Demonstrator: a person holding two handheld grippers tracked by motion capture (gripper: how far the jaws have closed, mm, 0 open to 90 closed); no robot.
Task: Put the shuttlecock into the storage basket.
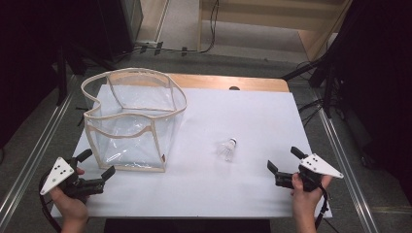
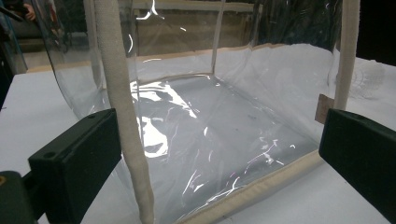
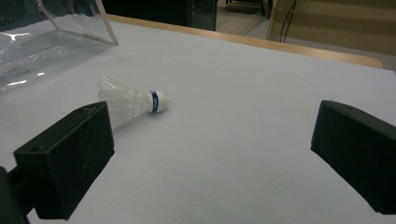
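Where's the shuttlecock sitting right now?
In the high view the shuttlecock lies on its side on the white table, right of the clear bag and ahead-left of the right tongs, touching neither.

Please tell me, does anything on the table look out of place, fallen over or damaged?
The shuttlecock lies on its side on the white table, not standing on its skirt, apart from the clear bag. The bag's cream rim sags unevenly. No spill or visible damage. The left claw and right claw are open, holding nothing.
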